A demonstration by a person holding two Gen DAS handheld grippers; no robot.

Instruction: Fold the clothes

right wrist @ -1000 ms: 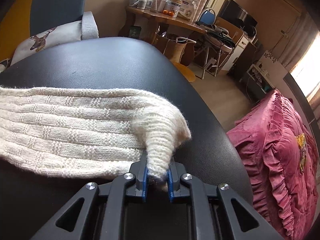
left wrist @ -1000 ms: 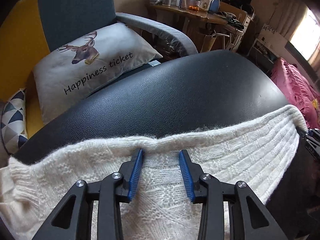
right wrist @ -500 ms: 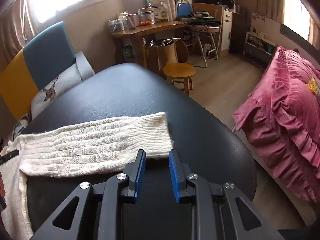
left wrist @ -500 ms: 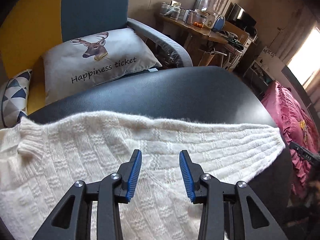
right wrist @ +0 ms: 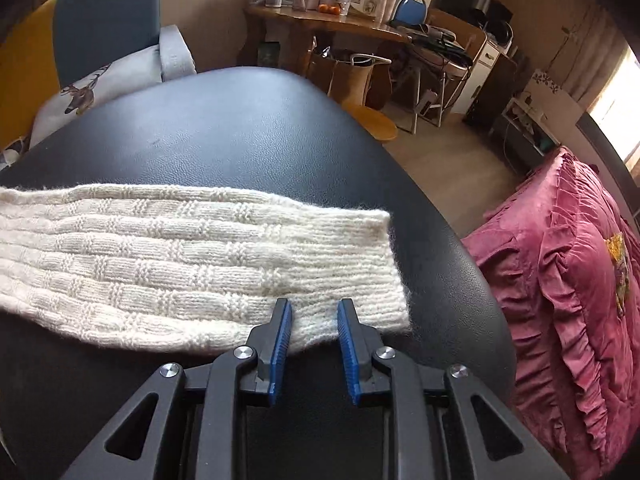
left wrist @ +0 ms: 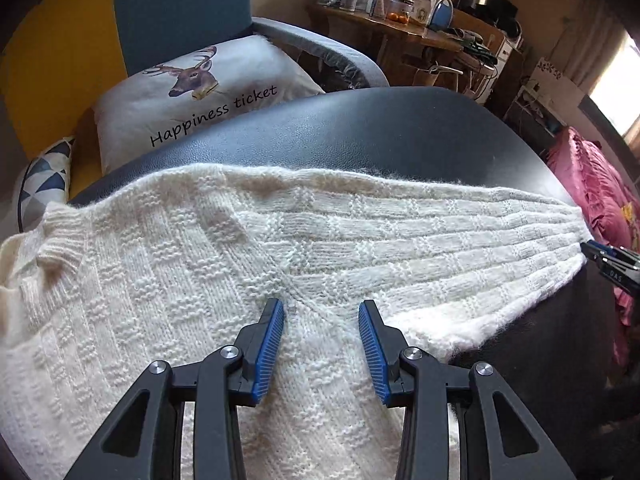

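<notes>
Both your jaws stand apart, gripping nothing. Your left gripper [left wrist: 320,332] hovers level over the white sweater [left wrist: 168,280] at its armpit seam; your right gripper [right wrist: 314,336] straddles the sleeve [right wrist: 192,260] cuff's near edge, flat on the black table [right wrist: 240,140].

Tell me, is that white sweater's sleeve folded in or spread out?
Spread out: the sleeve lies flat and straight across the black table, its cuff between the open right gripper.
</notes>
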